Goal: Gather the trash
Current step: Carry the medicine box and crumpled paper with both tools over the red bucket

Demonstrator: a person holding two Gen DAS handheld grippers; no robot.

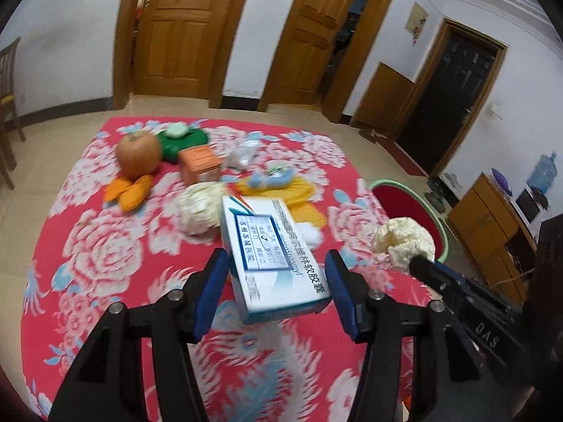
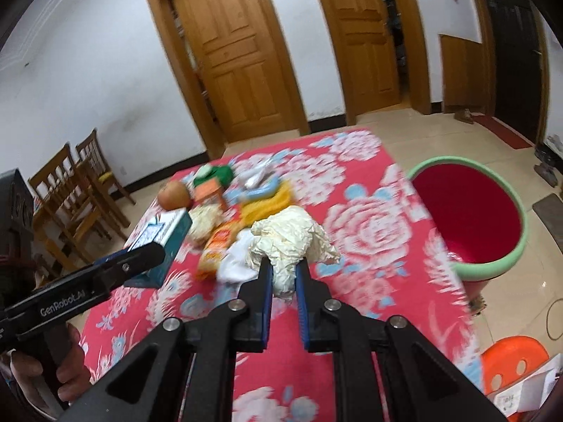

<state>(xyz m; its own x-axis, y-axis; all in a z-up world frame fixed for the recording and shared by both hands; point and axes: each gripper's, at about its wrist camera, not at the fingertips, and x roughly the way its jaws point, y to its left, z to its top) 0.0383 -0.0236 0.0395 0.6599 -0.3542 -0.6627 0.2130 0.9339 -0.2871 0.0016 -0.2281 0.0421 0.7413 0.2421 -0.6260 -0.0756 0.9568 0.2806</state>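
apple (image 1: 138, 154) beside green lid (image 1: 183, 142)

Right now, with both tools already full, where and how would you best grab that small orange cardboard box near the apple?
Take the small orange cardboard box across its two flat upright side faces, coming down from above. It stands upright, its top is clear, and the apple and green lid crowd its far side, so a sideways approach looks cramped.

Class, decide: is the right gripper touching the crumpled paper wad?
Touching. The right wrist view shows the right gripper with both fingers pressed against the crumpled paper wad.
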